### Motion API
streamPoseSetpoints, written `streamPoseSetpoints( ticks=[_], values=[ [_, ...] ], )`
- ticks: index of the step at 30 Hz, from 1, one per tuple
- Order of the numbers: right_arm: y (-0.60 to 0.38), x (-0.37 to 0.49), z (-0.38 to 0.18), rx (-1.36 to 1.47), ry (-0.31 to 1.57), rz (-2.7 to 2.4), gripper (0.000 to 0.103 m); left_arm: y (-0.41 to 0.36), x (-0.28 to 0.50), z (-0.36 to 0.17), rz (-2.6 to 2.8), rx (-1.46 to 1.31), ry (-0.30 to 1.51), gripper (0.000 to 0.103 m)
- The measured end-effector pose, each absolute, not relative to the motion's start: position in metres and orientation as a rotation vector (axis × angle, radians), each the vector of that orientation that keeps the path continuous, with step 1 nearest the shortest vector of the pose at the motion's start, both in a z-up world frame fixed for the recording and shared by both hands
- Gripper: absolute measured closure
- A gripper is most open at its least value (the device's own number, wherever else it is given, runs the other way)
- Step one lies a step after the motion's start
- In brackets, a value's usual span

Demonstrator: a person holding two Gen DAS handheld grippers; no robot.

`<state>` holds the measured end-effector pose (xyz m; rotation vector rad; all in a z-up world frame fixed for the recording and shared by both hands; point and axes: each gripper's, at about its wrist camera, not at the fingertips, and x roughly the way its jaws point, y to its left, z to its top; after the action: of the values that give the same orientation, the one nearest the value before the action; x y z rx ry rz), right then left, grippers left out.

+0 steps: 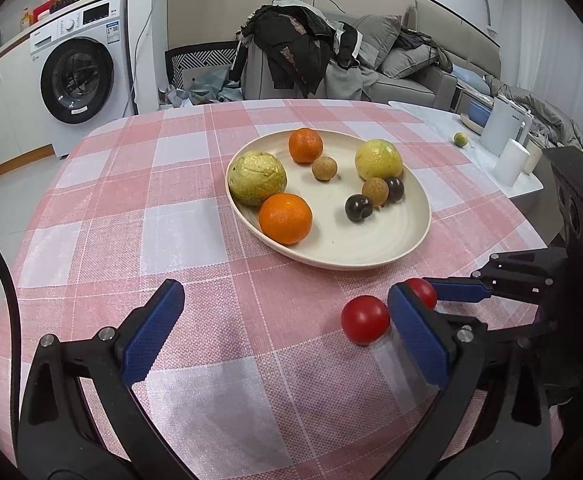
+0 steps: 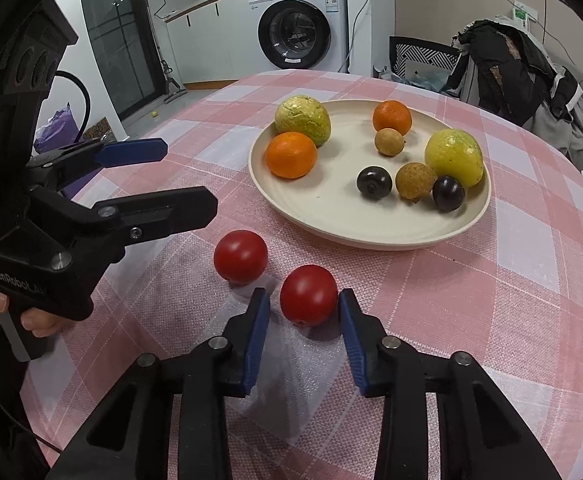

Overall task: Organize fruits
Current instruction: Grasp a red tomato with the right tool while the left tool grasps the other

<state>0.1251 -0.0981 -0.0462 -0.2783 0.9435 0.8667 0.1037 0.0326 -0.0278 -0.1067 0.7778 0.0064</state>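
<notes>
On the pink-and-white checked cloth of the worktop (image 2: 471, 288) lie two red tomatoes, both outside the cream plate (image 2: 371, 236) and nearer the cameras than it. Around the nearer tomato (image 2: 308, 295) stands the right claw (image 2: 304, 312), its blue-padded jaws spread to either side of the fruit; the right pad looks to be at the skin, the left pad stands a little apart, so the claw is open and not yet clamping. Just to the left and a little farther off sits the other tomato (image 2: 240, 256), untouched. In the left wrist view the left claw (image 1: 279, 312) is spread wide, with that second tomato (image 1: 365, 319) just beside the inner face of its right finger and bare cloth between the jaws; nothing is held. Inside the plate (image 1: 331, 248) are two oranges (image 1: 285, 218), two large yellow-green fruits (image 1: 256, 177), two small tan round fruits (image 1: 324, 168) and two dark plum-like fruits (image 1: 358, 208), the tan and dark ones clustered near the right-hand yellow fruit. A washing machine (image 1: 79, 76) stands beyond the worktop, and clothes are heaped on a sofa (image 1: 411, 52)
</notes>
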Motion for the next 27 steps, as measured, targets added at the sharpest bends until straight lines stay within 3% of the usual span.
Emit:
streamPoseSetpoints(
  ticks=[2, 12, 14, 19, 27],
  values=[
    [-0.099, 0.125, -0.046, -0.276, 0.943, 0.867, 0.074, 0.031, 0.103, -0.029, 0.003, -0.105, 0.781, 0.001],
    [-0.112, 0.131, -0.031, -0.234, 0.897, 0.850, 0.075, 0.021, 0.107, -0.040, -0.049, -0.100, 0.850, 0.002],
    [-0.116, 0.133, -0.028, -0.221, 0.888, 0.841, 0.075, 0.016, 0.109, -0.045, -0.069, -0.095, 0.878, 0.006],
    [-0.121, 0.137, -0.025, -0.205, 0.880, 0.826, 0.075, 0.006, 0.113, -0.055, -0.124, -0.108, 0.920, 0.030],
    [-0.126, 0.136, -0.022, -0.195, 0.870, 0.824, 0.075, -0.007, 0.113, -0.059, -0.152, -0.082, 0.919, 0.051]
  ],
)
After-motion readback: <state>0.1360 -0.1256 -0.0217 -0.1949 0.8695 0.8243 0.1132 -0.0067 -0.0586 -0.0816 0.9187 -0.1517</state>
